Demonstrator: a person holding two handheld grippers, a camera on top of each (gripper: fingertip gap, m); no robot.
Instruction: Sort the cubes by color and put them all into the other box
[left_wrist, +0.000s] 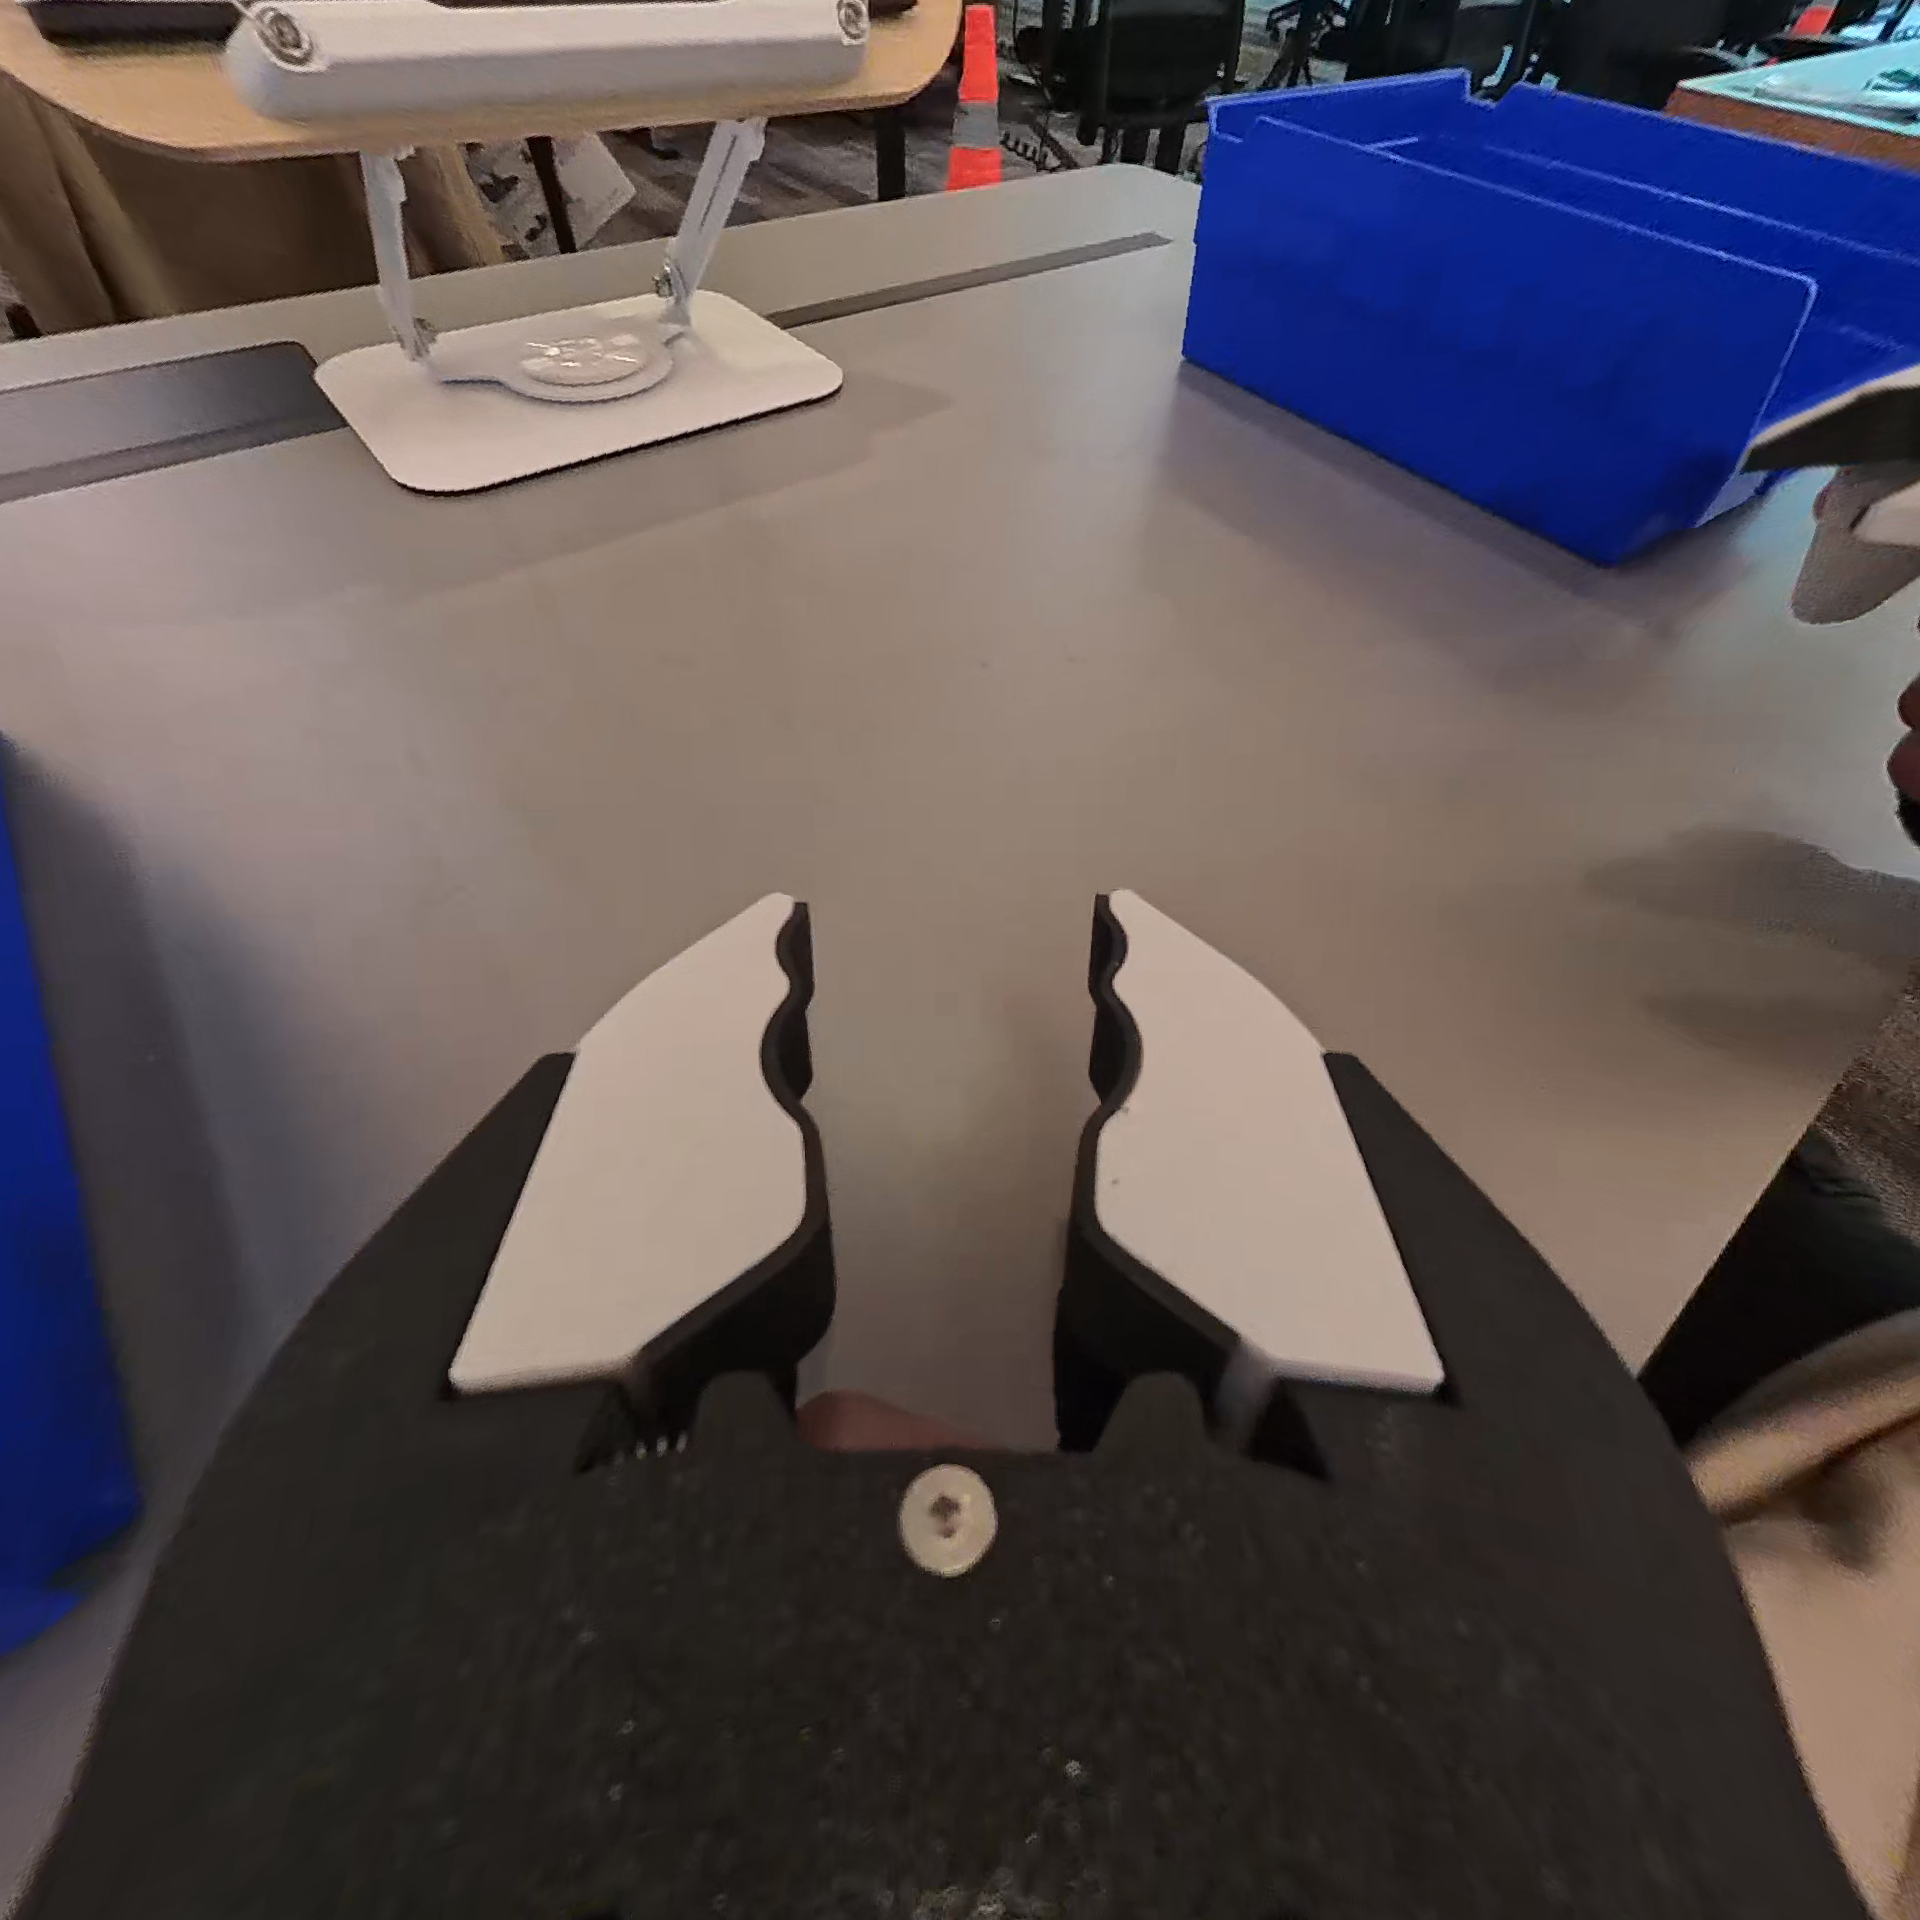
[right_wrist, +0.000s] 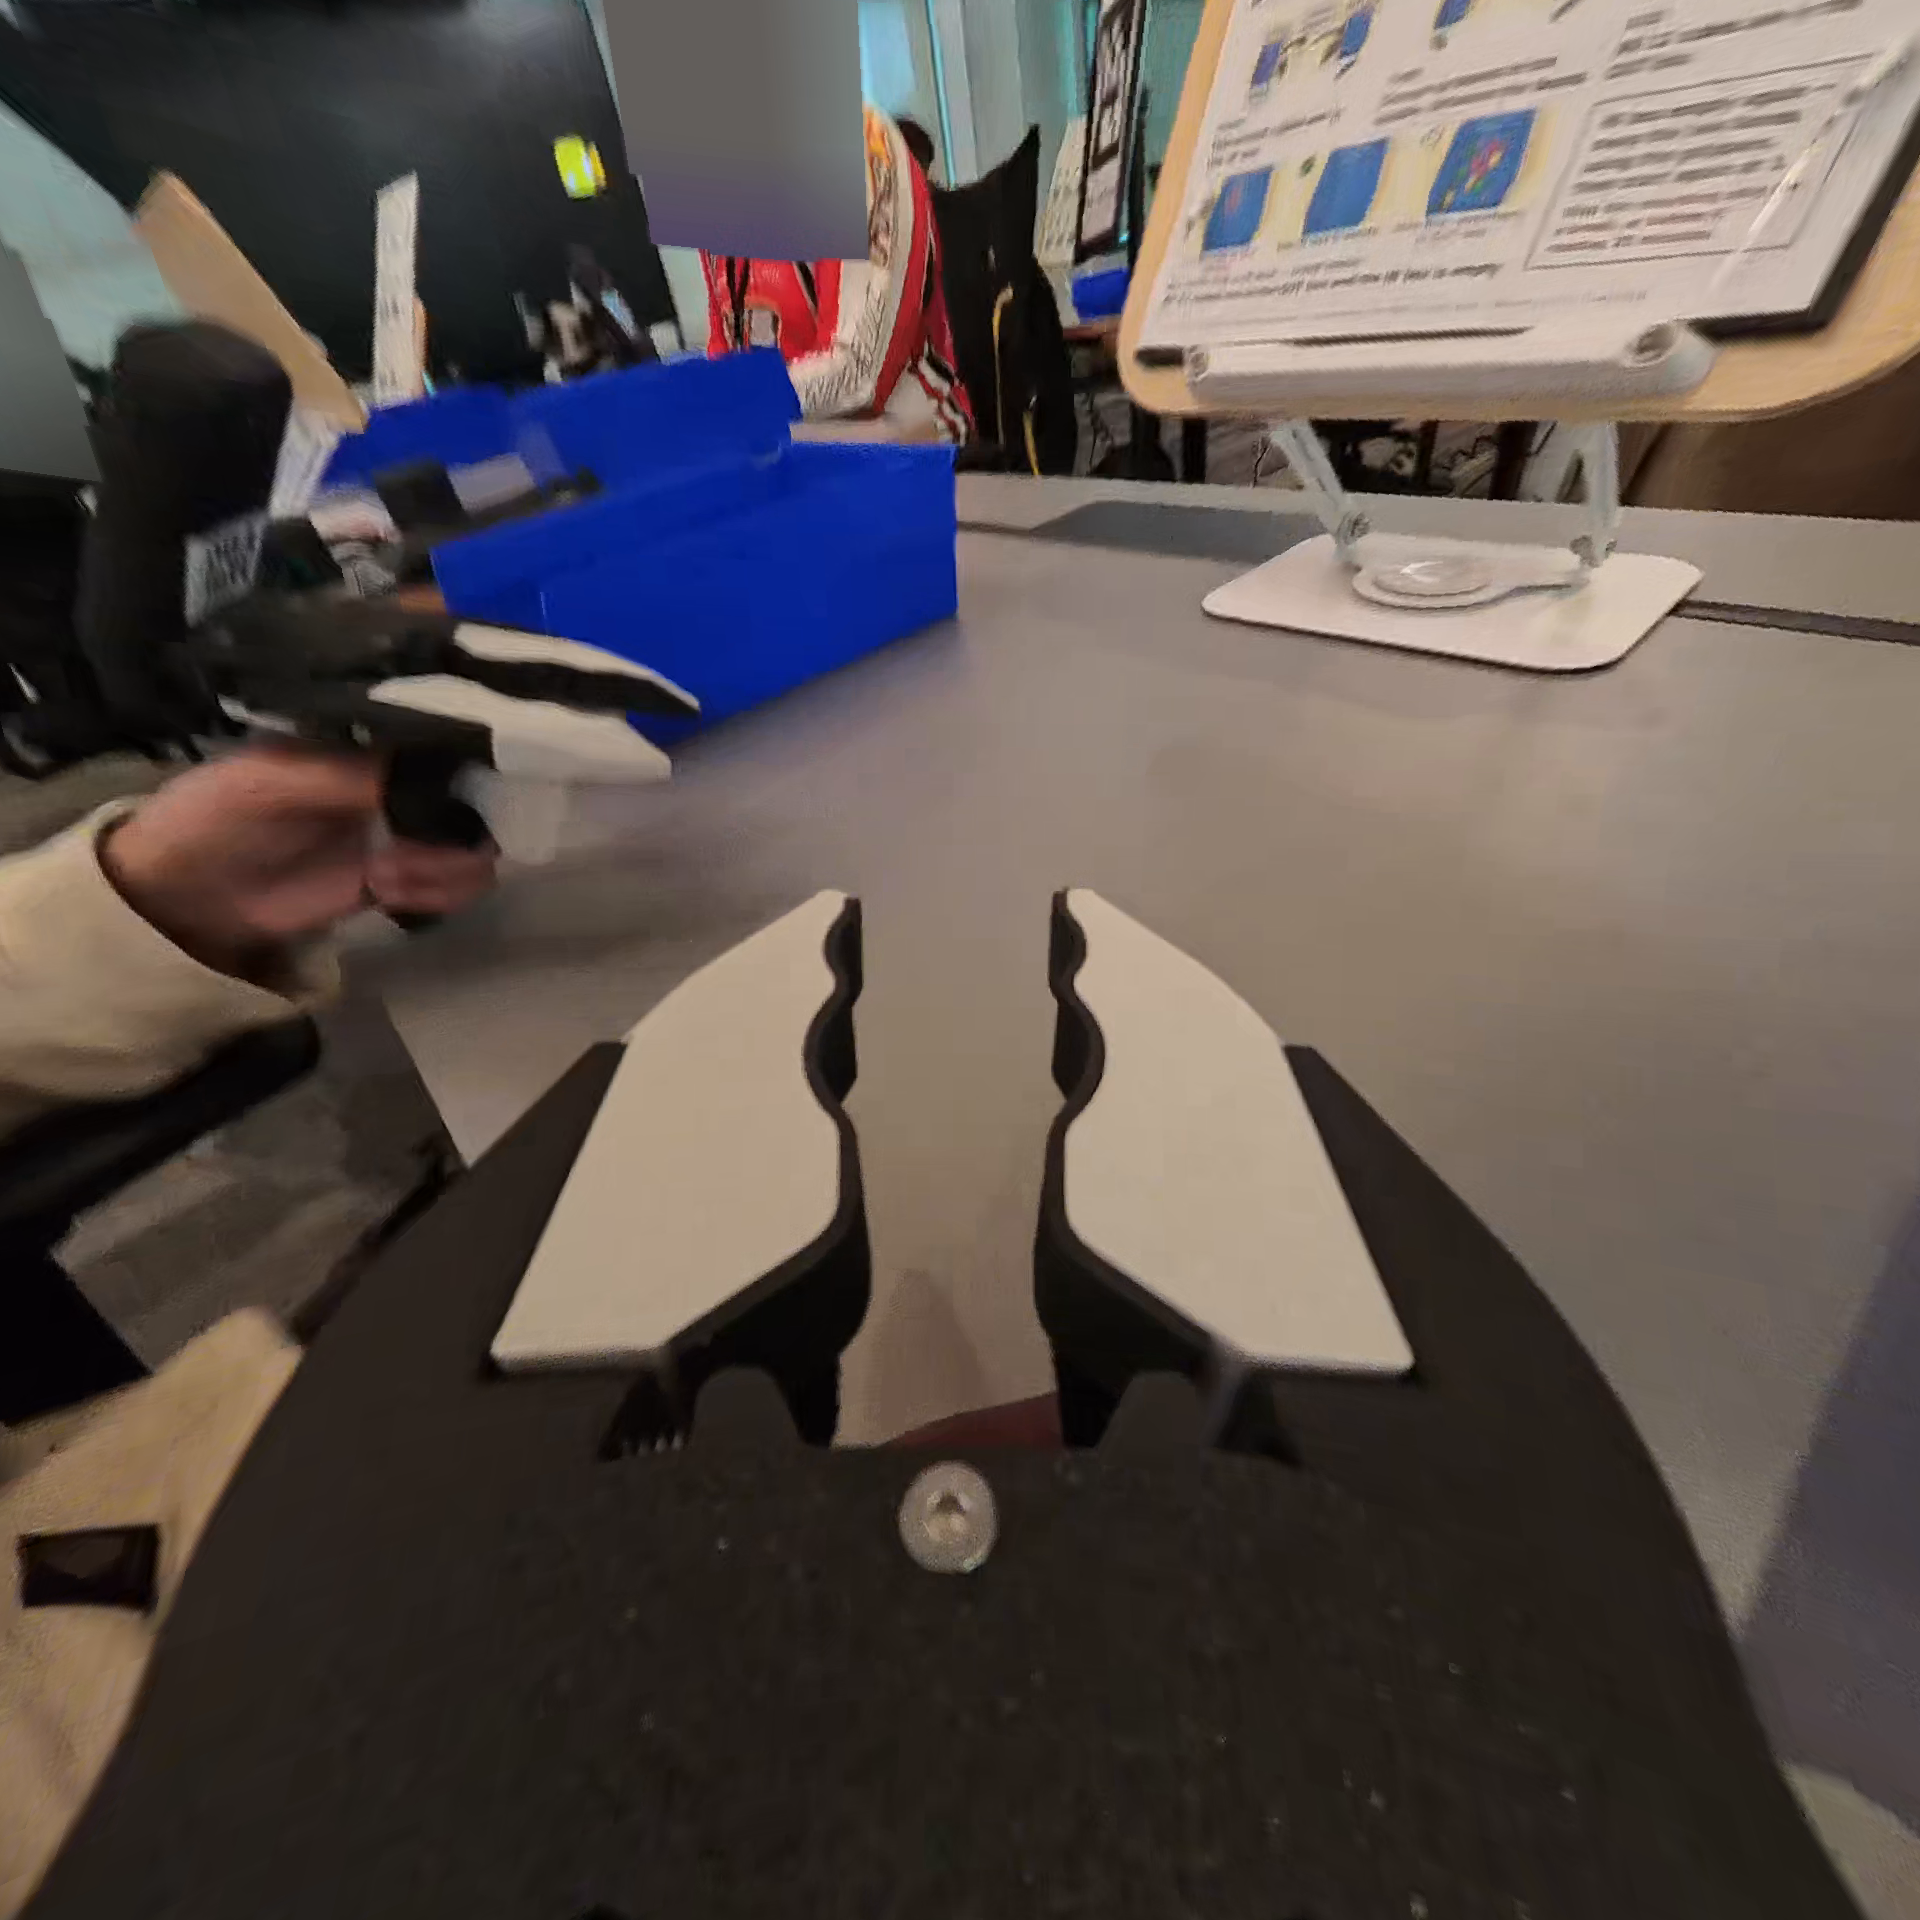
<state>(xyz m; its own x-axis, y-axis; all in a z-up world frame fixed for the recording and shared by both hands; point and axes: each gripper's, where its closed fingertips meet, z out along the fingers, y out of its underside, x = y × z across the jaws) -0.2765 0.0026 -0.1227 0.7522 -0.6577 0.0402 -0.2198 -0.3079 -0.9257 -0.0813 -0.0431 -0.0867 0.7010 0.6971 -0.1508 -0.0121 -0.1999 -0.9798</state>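
Blue moulded plastic forms the open-topped storage bin with an inner divider, standing on the matte grey tabletop at about two o'clock from the left gripper. A second blue plastic bin, likewise open-topped, sits at about eleven o'clock from the right gripper. No cubes can be made out; the bins' insides are mostly hidden.

Both claws are released, white-faced black fingers spread with bare table between them and nothing gripped. In the right wrist view the left gripper shows blurred at nine o'clock, held by a hand in a cream sleeve, near the second bin.

At twelve o'clock on the table stands a white metal folding stand carrying a printed instruction sheet. Behind it lie a light wooden desk edge, an orange traffic cone, dark office chairs and a person in a red and white jacket.
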